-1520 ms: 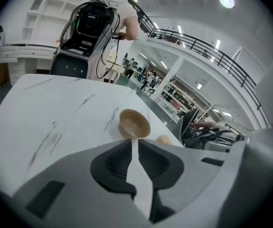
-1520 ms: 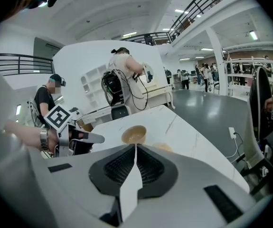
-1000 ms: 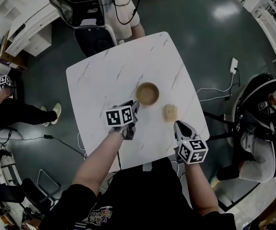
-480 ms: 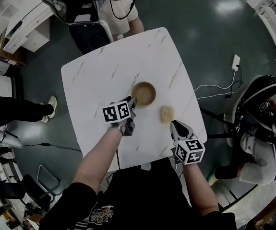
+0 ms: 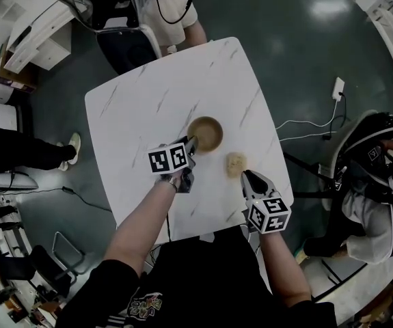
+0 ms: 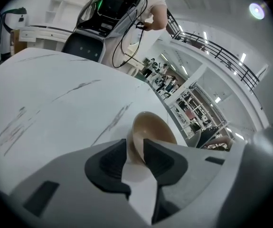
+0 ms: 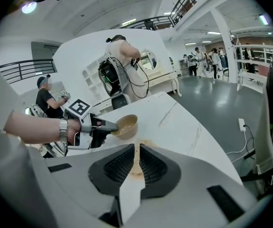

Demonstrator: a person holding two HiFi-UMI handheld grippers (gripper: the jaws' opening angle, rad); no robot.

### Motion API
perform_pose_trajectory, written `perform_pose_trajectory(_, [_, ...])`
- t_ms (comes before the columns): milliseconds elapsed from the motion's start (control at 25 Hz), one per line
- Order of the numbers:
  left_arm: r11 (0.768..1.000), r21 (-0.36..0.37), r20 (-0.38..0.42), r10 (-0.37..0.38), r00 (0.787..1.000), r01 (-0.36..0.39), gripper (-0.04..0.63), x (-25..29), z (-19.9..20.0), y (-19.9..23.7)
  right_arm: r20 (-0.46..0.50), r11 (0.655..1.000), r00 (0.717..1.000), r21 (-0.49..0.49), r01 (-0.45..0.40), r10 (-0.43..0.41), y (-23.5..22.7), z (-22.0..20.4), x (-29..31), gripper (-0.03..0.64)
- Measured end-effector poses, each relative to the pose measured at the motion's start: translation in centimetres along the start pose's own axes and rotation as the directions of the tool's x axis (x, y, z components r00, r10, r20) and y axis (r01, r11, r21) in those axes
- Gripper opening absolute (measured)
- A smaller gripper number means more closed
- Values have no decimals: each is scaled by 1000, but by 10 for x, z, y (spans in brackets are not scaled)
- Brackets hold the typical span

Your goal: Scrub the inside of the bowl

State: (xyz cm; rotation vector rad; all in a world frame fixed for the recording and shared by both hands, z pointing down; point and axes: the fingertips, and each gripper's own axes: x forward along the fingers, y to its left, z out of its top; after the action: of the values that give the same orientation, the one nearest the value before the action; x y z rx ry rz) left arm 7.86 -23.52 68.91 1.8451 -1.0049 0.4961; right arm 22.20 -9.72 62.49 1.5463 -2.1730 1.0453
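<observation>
As L gripper clamps smooth round bowl – R gripper pinches sponge.

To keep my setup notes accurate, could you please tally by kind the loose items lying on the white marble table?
round brown bowl: 1
beige scrubbing sponge: 1
Total: 2
</observation>
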Motion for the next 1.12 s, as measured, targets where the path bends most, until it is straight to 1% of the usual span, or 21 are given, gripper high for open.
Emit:
perform_pose_trajectory(120, [1000, -2, -2, 11, 1000, -11, 98, 2, 0, 0, -5, 1000, 1000, 4, 2, -2, -1, 0, 0, 29])
perform_pose_trajectory(200, [1000, 4, -3, 25, 1000, -25, 64, 1, 1, 0, -12, 1000, 1000, 3, 8, -8, -3, -1, -2, 29])
perform_pose_trajectory(240, [999, 14, -4, 36, 999, -36, 36, -1, 0, 1, -16, 1000, 1000, 3, 11, -11, -4, -2, -2, 29])
perform_pose_trajectory(320, [998, 44, -6, 53, 999, -53, 21, -5, -1, 2, -22, 1000, 1000, 3, 17, -17, -5, -4, -1, 31])
perform_pose_trajectory(360, [997, 57, -3, 57, 998, -57, 18, -7, -1, 2, -24, 1000, 1000, 2, 19, -19, -6, -5, 0, 43])
perform_pose_trajectory(440, [996, 70, 8, 57, 998, -57, 18, -10, 1, 2, -29, 1000, 999, 0, 21, -21, -6, -5, 4, 95])
perform_pose_trajectory(520, [995, 79, 19, 58, 998, -60, 17, -13, 3, 3, -36, 1000, 999, -5, 25, -25, -6, -5, 8, 115])
perform_pose_trajectory(640, [994, 82, 36, 64, 997, -67, 17, -20, 5, 6, -58, 999, 998, -20, 38, -39, -4, -9, 15, 168])
perform_pose_trajectory(720, [994, 86, 48, 64, 997, -68, 18, -25, 7, 6, -76, 998, 995, -37, 54, -57, -3, -13, 20, 200])
perform_pose_trajectory(840, [990, 111, 73, 73, 995, -81, 18, -34, 10, 6, -106, 992, 989, -83, 96, -104, -5, -21, 29, 252])
perform_pose_trajectory(920, [989, 122, 91, 76, 993, -87, 18, -42, 13, 5, -124, 986, 983, -115, 120, -134, -5, -26, 36, 264])
perform_pose_trajectory(1120, [989, 117, 109, 82, 991, -95, 18, -59, 13, 8, -160, 964, 965, -201, 172, -206, -9, -37, 54, 268])
